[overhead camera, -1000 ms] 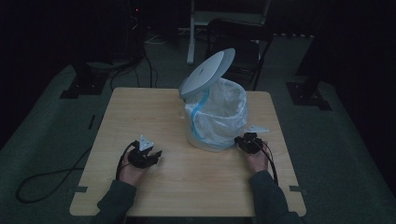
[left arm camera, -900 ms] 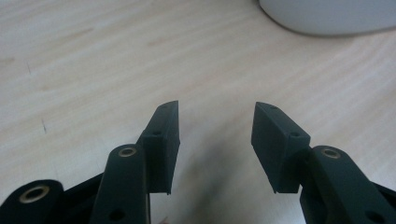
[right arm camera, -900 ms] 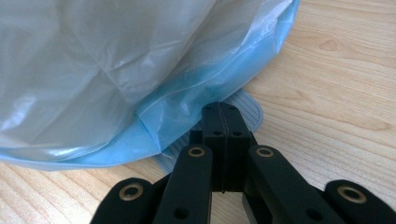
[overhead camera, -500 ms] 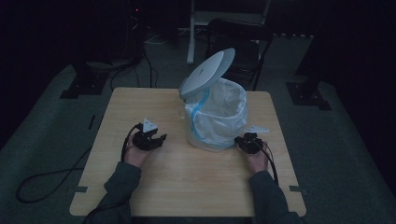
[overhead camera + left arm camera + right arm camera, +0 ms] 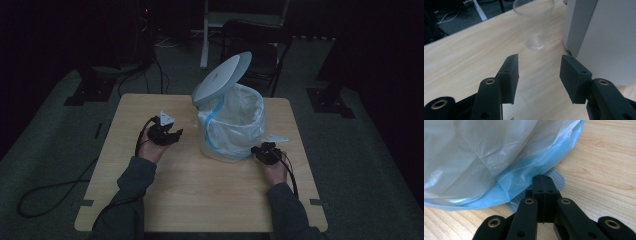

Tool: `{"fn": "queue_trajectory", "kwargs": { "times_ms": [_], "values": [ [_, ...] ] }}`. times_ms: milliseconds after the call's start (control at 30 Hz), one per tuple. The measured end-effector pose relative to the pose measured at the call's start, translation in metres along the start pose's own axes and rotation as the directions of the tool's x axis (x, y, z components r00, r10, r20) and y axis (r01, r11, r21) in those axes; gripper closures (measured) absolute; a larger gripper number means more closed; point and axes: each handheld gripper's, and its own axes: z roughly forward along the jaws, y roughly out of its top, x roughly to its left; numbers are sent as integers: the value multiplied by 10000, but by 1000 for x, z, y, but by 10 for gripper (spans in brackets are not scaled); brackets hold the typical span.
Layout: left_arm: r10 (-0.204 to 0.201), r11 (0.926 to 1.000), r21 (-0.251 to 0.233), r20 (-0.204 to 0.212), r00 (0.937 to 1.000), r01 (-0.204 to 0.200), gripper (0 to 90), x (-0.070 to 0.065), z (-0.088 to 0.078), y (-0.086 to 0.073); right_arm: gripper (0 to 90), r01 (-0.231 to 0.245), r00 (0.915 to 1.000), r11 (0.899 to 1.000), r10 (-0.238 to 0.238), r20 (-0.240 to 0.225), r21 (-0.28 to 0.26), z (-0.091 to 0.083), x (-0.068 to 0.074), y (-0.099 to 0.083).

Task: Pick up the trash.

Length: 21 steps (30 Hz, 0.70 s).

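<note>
A white pedal bin (image 5: pixel 230 125) lined with a clear, blue-edged bag (image 5: pixel 486 152) stands mid-table, its lid (image 5: pixel 222 77) tilted up. My right gripper (image 5: pixel 257 151) is shut, and its tips (image 5: pixel 543 178) rest on the grey ridged pedal (image 5: pixel 557 181) at the bin's base. My left gripper (image 5: pixel 172 134) is open to the left of the bin, with nothing between its jaws. In the left gripper view, a clear plastic cup (image 5: pixel 535 25) stands upright just ahead of the gripper (image 5: pixel 540 61), close beside the bin's wall (image 5: pixel 604 37).
The wooden table (image 5: pixel 200 200) has bare room in front of the bin and at the far left. Cables (image 5: pixel 50 195) trail from the left gripper to the dark floor. A chair (image 5: pixel 255 45) and stand feet sit behind the table.
My left gripper has moved away from the table's front edge and toward the bin. The right gripper has stayed at the bin's base, and the lid stays up.
</note>
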Motion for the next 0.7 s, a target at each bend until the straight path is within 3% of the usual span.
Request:
{"fn": "queue_trajectory", "kwargs": {
  "times_ms": [600,700],
  "values": [
    [-93,9999,55,-258,9996,95,495,4,32,42,900,-54,10000,9999,53,-63,-95,0,-1,-1],
    [-338,9994,15,-285,9990,338,495,8,38,47,900,-58,10000,9999,57,-68,-98,0,-1,-1]
  ]
}}
